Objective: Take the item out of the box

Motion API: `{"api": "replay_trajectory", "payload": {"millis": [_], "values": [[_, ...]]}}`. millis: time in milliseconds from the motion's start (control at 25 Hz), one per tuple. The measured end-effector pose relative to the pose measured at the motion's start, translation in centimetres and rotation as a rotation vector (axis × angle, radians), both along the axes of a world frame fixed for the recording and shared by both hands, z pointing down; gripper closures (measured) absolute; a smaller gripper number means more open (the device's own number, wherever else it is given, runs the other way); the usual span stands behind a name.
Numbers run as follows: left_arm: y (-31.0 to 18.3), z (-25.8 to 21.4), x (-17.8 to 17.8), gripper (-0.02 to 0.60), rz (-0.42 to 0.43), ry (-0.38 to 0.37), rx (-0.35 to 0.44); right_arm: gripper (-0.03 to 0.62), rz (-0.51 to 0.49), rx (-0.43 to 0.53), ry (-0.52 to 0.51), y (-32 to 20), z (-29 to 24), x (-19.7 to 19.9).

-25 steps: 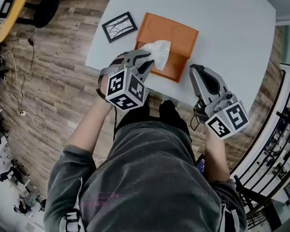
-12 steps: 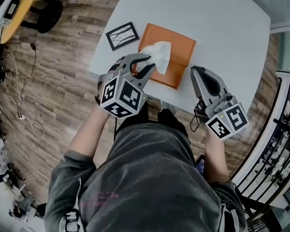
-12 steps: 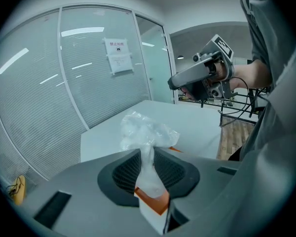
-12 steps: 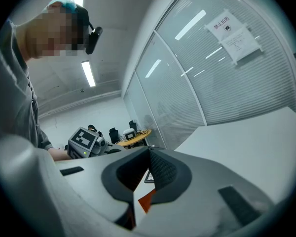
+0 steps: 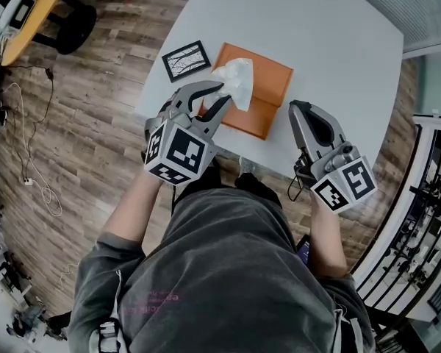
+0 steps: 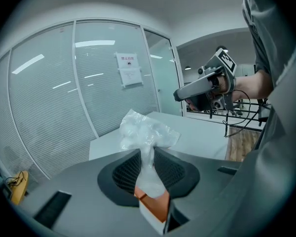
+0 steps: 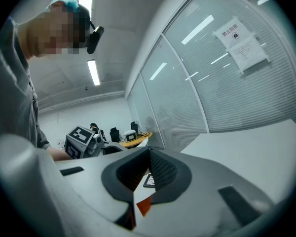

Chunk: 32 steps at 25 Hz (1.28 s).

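The left claw (image 6: 147,151) was closed on a white tissue (image 6: 144,132), its two ribbed pads pinching the thin middle of it. The crumpled top of the tissue bloomed out above the pads, and a narrower tail hung down between them toward the orange box (image 6: 157,207) below. Whether that tail was clear of the box could not be told. In the head view the left claw was held above the near left corner of the box (image 5: 270,87), with the tissue over the box's left part.

The right claw (image 7: 149,153) was closed with nothing in it, its tips meeting in a point. It was held to the right of the box, apart from it, over the near edge of the worktop (image 5: 338,43).

The box lay flat on the pale worktop, toward its near left side. Just to the left of the box, near but not touching, lay a small black frame (image 5: 186,59) with a pale patterned face. Beyond the worktop's left edge was a wooden floor (image 5: 81,123), with a thin cable trailing across it. Both gripper views showed a glass wall (image 6: 64,83) with a paper notice stuck on it.
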<state>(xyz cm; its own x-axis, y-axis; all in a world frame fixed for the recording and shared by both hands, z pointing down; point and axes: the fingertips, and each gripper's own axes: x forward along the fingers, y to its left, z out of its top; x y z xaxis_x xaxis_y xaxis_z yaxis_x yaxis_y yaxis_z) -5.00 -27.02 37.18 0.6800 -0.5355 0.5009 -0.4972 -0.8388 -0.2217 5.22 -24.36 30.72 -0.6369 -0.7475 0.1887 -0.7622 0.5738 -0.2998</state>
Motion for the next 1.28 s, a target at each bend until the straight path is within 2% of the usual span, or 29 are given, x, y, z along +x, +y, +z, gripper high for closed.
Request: {"api": "replay_trajectory", "payload": {"millis": [400,840,1280], "values": [[0.0,-3.9,-0.9,0.482,-0.061,0.125,0.029,0.591,-0.015,0.042,0.027,0.3,-2.2,-0.1],[0.6,-5.8,-2.6,0.482,-0.102,0.187,0.073,0.591,-0.062,0.079,0.035,0.7,-3.2,-2.0],[0.5,-6.3,-3.1,0.482,-0.117,0.225,0.073,0.591,-0.095,0.102,0.035,0.5,-4.5,-2.5]]}}
